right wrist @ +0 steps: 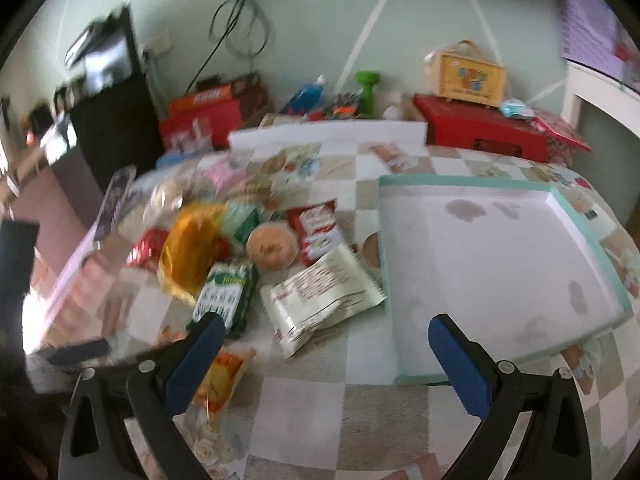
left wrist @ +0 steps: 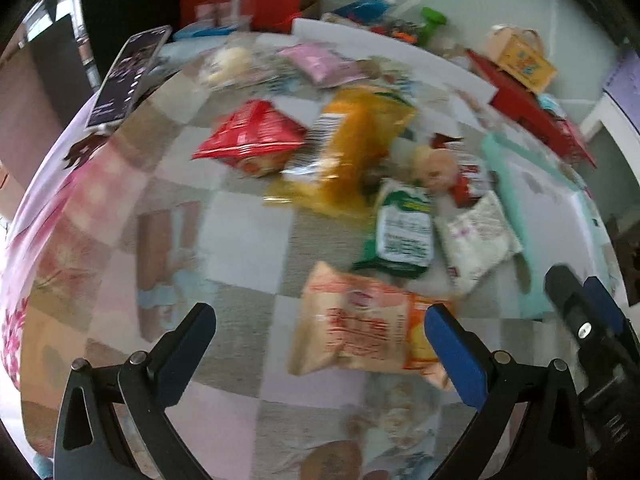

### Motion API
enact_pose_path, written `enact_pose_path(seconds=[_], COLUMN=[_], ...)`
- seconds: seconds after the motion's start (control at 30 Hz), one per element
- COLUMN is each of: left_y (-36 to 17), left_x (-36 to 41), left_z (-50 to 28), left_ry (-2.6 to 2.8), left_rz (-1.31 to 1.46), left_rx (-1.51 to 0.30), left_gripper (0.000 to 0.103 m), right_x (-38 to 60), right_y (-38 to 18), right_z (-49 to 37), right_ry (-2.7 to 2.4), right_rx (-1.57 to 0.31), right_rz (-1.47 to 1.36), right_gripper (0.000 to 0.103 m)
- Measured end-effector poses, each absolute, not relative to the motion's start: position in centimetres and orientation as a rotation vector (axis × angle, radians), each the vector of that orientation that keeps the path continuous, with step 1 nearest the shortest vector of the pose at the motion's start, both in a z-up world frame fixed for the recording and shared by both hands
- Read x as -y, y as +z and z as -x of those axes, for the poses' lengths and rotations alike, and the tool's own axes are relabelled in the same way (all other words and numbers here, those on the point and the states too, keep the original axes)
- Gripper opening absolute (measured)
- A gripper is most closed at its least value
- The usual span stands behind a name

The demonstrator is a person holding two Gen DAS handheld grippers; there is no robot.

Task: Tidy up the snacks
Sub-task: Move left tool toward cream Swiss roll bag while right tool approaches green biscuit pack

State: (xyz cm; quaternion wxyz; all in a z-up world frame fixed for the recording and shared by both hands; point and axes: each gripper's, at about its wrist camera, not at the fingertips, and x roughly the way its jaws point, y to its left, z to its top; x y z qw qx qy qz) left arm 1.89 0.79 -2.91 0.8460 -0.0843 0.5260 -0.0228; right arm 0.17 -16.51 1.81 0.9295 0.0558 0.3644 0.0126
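1. Snacks lie in a loose heap on the checked counter (right wrist: 304, 408): a yellow bag (left wrist: 352, 140), a red bag (left wrist: 252, 140), a green pack (left wrist: 404, 236), a white pack (left wrist: 476, 236), a round bun (left wrist: 434, 164) and an orange pack (left wrist: 360, 328).
2. Only the right wrist view shows the whole tray (right wrist: 500, 248), white inside with a mint rim, lying right of the heap with the white pack (right wrist: 324, 292) touching its left edge. The left view catches just a strip of it (left wrist: 532, 184).
3. Only the left wrist view shows the orange pack whole; in the right view it is a corner (right wrist: 220, 376) behind the left finger.
4. Left hand-held gripper (left wrist: 320, 344) is spread wide and holds nothing; the orange pack lies between its fingers, near the right one.
5. Right hand-held gripper (right wrist: 326, 356) is also spread wide and empty, above bare counter, with the tray's near corner by its right finger and the green pack (right wrist: 226, 292) by its left.
6. Both views are blurred, so print on the packs cannot be read.
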Motion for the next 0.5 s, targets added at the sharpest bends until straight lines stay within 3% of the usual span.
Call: enact_pose_path(seconds=[0.33,0.5], left_y=[-3.6,-4.7], left_x=[5.1,3.9], left_z=[-2.1,-3.1], left_ry=[-0.195,-0.096], left_rz=[-0.019,0.006], left_rx=[-1.134,-1.193], left_gripper=[0.103,0.103], right_x=[17.8,16.9], right_y=[2.1,1.5], right_z=[0.0,-0.6], right_ry=[0.004,0.030], right_rx=[-0.736,-0.759], right_rz=[-0.157,-0.126], right_gripper=[0.103,0.103])
